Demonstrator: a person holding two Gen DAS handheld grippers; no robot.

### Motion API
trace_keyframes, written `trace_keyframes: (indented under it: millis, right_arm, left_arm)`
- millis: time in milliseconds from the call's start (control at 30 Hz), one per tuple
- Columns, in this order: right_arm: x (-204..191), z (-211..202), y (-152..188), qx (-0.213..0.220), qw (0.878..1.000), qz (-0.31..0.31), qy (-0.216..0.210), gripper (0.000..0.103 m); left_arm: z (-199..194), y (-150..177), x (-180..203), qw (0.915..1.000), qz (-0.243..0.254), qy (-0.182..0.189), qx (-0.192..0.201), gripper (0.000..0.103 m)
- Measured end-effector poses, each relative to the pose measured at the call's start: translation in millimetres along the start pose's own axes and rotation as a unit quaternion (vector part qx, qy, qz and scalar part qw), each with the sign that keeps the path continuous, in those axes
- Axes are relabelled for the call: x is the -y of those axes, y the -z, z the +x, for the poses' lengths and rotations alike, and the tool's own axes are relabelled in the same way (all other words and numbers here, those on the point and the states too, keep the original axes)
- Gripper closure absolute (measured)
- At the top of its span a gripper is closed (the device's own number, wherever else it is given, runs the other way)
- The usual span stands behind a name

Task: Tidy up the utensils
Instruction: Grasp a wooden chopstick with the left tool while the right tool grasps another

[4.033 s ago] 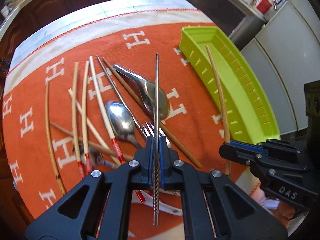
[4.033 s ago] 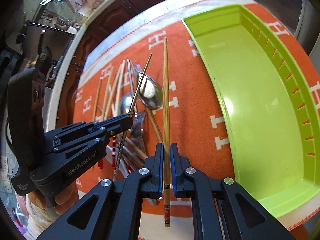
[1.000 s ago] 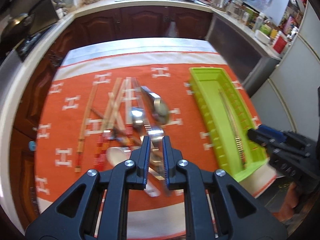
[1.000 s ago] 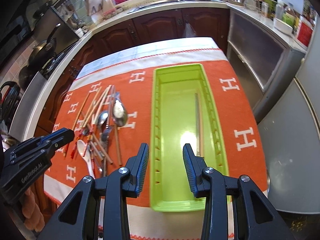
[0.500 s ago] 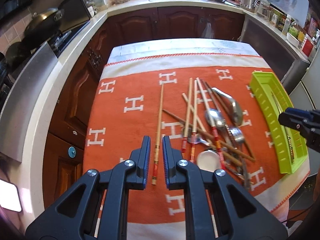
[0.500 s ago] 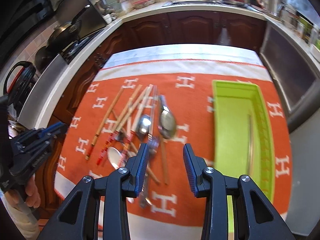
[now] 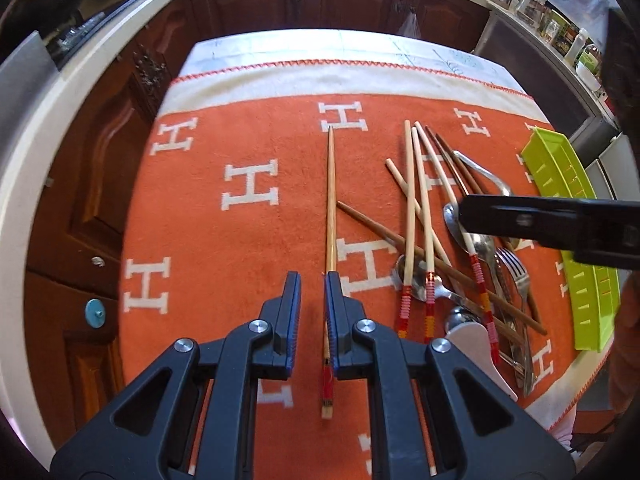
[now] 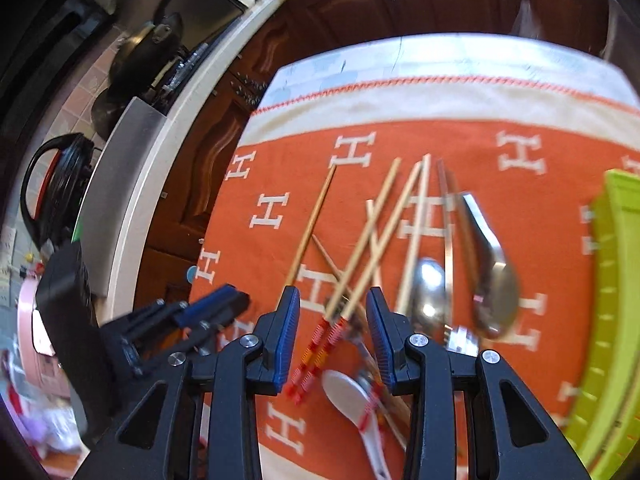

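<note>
— What are your left jaws doing?

— My left gripper [image 7: 313,286] is hanging low over the orange cloth [image 7: 224,240], jaws released with a narrow gap between them. A lone wooden chopstick [image 7: 330,200] is lying on the cloth and running lengthwise toward me; its red-banded end is passing just inside my right-hand finger [image 7: 338,304], not yet pinched.

— And the right side?

— My right gripper [image 8: 333,320] is hovering over the pile of utensils [image 8: 400,264], jaws spread wide and gripping nothing. Between the fingers I am seeing the red-and-white wrapped ends of two pale chopsticks [image 8: 360,256]. The view is blurring, so I cannot tell whether the fingers are touching anything.

— Where is everything else sitting?

— The pile is lying on the cloth to the right of the lone chopstick, apart from it: pale chopsticks crossing dark brown ones [image 7: 436,264], metal spoons [image 7: 460,220], a fork [image 7: 514,268] and a white spoon [image 7: 476,344] at the near end. The green tray [image 7: 560,168] is sitting along the right edge of the cloth, near the pile. The cloth is covering the counter [image 7: 320,46], whose pale top is showing at the far end.
</note>
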State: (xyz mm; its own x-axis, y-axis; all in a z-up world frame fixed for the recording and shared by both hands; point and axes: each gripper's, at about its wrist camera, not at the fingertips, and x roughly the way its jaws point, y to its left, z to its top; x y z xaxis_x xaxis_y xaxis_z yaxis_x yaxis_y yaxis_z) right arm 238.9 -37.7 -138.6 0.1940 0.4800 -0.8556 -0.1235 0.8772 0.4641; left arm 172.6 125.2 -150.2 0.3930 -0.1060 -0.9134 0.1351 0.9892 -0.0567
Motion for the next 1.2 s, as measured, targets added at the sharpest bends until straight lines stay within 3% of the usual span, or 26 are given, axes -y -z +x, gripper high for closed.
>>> trace_keyframes:
  millis: [400, 633, 767, 900, 967, 1033, 1200]
  right_arm:
    - [12.3, 81.4, -31.4, -0.039, 0.998, 0.037, 0.027, 0.079]
    - [7.8, 88.5, -31.9, -0.035, 0.998, 0.033, 0.038, 0.095]
    - [9.2, 86.2, -28.7, -0.034, 0.998, 0.041, 0.029, 0.096]
    - [9.4, 78.2, -24.6, -0.031, 0.999, 0.041, 0.017, 0.097]
    - [9.8, 74.6, -23.3, -0.03, 0.999, 0.041, 0.012, 0.097]
    - [9.8, 71.2, -21.9, -0.029, 0.999, 0.041, 0.007, 0.097]
    - [10.4, 58.8, -17.1, -0.02, 0.999, 0.048, -0.014, 0.097]
  left_arm:
    - [41.5, -17.8, -2.8, 0.9997, 0.002, 0.017, -0.019, 0.093]
    - [46.0, -26.8, -0.7, 0.9997, -0.007, 0.018, -0.015, 0.093]
    - [49.0, -24.8, 0.9, 0.9991, -0.011, 0.024, -0.032, 0.093]
    - [42.5, -22.4, -0.4, 0.9993, -0.006, 0.026, -0.024, 0.093]
    - [43.6, -22.3, -1.4, 0.9994, -0.004, 0.022, -0.028, 0.075]
    - [47.4, -22.5, -3.2, 0.9993, -0.006, 0.016, -0.034, 0.066]
    - [51.4, -22.9, 1.6, 0.9997, 0.001, -0.004, -0.025, 0.067]
